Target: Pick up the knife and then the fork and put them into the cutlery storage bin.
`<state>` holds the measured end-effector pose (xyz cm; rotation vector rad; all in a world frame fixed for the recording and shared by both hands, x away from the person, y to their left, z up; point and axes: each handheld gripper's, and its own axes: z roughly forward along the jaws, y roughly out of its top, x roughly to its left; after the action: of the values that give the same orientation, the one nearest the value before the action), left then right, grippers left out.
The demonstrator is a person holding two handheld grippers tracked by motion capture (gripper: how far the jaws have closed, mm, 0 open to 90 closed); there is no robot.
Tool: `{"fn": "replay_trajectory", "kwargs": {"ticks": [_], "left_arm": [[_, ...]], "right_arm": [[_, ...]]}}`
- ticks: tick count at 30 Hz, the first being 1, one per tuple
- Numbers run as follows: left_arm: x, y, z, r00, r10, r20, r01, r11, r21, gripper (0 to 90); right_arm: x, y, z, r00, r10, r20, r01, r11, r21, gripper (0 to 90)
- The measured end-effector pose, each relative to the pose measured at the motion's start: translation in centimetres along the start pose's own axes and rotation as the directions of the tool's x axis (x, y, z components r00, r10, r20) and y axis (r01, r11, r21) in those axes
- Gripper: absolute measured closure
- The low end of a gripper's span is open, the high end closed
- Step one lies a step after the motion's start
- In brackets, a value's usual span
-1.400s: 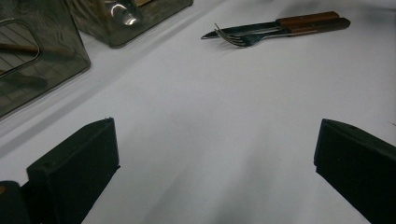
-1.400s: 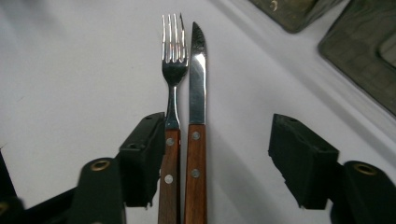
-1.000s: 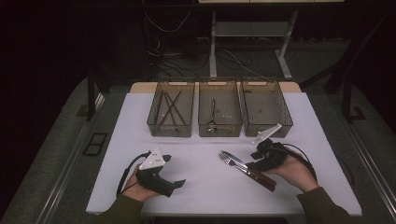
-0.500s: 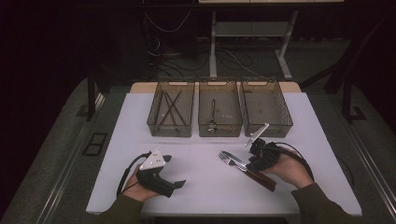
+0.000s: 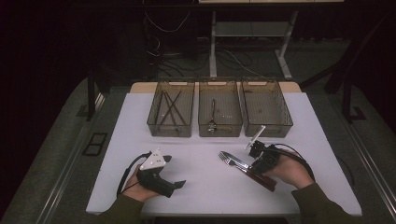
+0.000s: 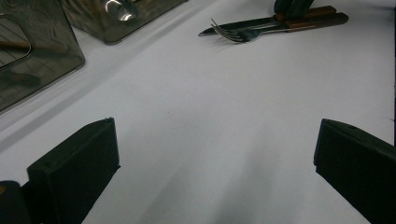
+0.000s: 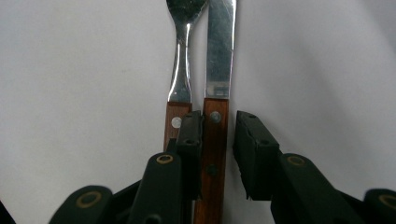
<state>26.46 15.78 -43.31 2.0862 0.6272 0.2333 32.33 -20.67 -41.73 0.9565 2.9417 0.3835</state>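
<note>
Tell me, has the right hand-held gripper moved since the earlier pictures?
Yes. The right hand-held gripper has come down from near the right bin onto the knife; its jaws have just been closing around the handle.

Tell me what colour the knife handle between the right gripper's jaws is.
Reddish-brown wood with small metal rivets: the knife handle shows best in the right gripper view.

The person is wearing dark olive sleeves point(image 5: 322, 205) that are reaching to the wrists, and each hand is carrying a black gripper. The left gripper point(image 5: 180, 184) is having a grey three-cornered plate point(image 5: 153, 161) on top and a black cable point(image 5: 125, 175) looping behind it, while its jaws are looking like blocky matte black wedges. The right gripper point(image 7: 218, 142) is showing brass-coloured pivot rivets point(image 7: 164, 159), small screw holes in its pads, and a black cable point(image 5: 299, 158).
</note>
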Motion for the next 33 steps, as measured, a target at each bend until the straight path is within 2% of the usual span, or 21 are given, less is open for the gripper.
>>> {"fn": "replay_trajectory", "kwargs": {"ticks": [11, 12, 13, 14, 15, 17, 20, 21, 25, 28, 29, 30, 31, 33], "left_arm": [[0.0, 0.0, 0.1, 1.0, -0.002, 0.0, 0.002, 1.0, 0.001, 0.0], [-0.1, 0.0, 0.1, 1.0, -0.002, 0.0, 0.002, 1.0, 0.002, 0.0], [-0.1, 0.0, 0.1, 1.0, -0.001, -0.001, 0.001, 1.0, 0.002, 0.0], [-0.1, 0.0, 0.1, 1.0, 0.002, -0.001, -0.002, 1.0, 0.004, 0.0], [-0.1, 0.0, 0.1, 1.0, 0.001, -0.001, -0.001, 1.0, 0.003, 0.0], [-0.1, 0.0, 0.1, 1.0, 0.0, -0.001, 0.0, 1.0, 0.003, 0.0], [-0.1, 0.0, 0.1, 1.0, 0.001, -0.001, -0.001, 1.0, 0.004, 0.0], [-0.1, 0.0, 0.1, 1.0, 0.001, -0.001, -0.001, 1.0, 0.004, 0.0], [0.0, 0.0, 0.1, 1.0, 0.008, -0.001, -0.008, 0.9999, 0.008, 0.0], [0.0, 0.0, 0.1, 0.9999, 0.011, -0.001, -0.011, 0.9999, 0.01, 0.0], [0.0, 0.0, 0.1, 0.9999, 0.011, -0.001, -0.011, 0.9999, 0.01, 0.0], [0.0, 0.0, 0.1, 0.9999, 0.012, 0.0, -0.012, 0.9999, 0.011, 0.0], [0.0, 0.0, 0.1, 0.9999, 0.013, 0.0, -0.013, 0.9999, 0.011, 0.0], [0.0, 0.0, 0.1, 0.9999, 0.014, 0.0, -0.014, 0.9999, 0.01, 0.0]], "right_arm": [[0.3, 0.7, 0.4, 0.9994, -0.024, 0.023, 0.023, 0.9978, 0.062, 72.8], [0.4, 0.9, 0.4, 0.9997, -0.016, 0.018, 0.014, 0.9973, 0.073, 72.9], [0.3, 1.0, 0.5, 0.9993, -0.02, 0.033, 0.017, 0.9964, 0.084, 73.1], [0.3, 1.0, 0.5, 0.9995, -0.02, 0.023, 0.018, 0.9962, 0.085, 73.5], [0.2, 1.1, 0.5, 0.9992, -0.02, 0.036, 0.017, 0.9957, 0.092, 74.2], [0.1, 1.1, 0.5, 0.9991, -0.021, 0.037, 0.017, 0.9955, 0.094, 76.6], [0.2, 1.2, 0.5, 0.9998, 0.008, 0.02, -0.009, 0.9956, 0.093, 77.3], [0.1, 1.1, 0.5, 0.9994, -0.006, 0.034, 0.003, 0.9956, 0.094, 77.3], [0.0, 1.0, 0.5, 0.9993, -0.01, 0.036, 0.007, 0.9961, 0.087, 77.5], [0.1, 0.9, 0.4, 0.9998, -0.005, 0.021, 0.004, 0.9972, 0.075, 77.5], [0.0, 0.8, 0.4, 0.9993, -0.012, 0.035, 0.009, 0.9974, 0.071, 77.5], [0.1, 0.8, 0.4, 0.9994, -0.009, 0.033, 0.007, 0.9975, 0.07, 77.6], [0.1, 0.7, 0.3, 0.9999, 0.005, 0.012, -0.005, 0.998, 0.063, 77.6], [0.1, 0.6, 0.3, 0.9999, 0.006, 0.008, -0.007, 0.9984, 0.056, 77.6]]}}
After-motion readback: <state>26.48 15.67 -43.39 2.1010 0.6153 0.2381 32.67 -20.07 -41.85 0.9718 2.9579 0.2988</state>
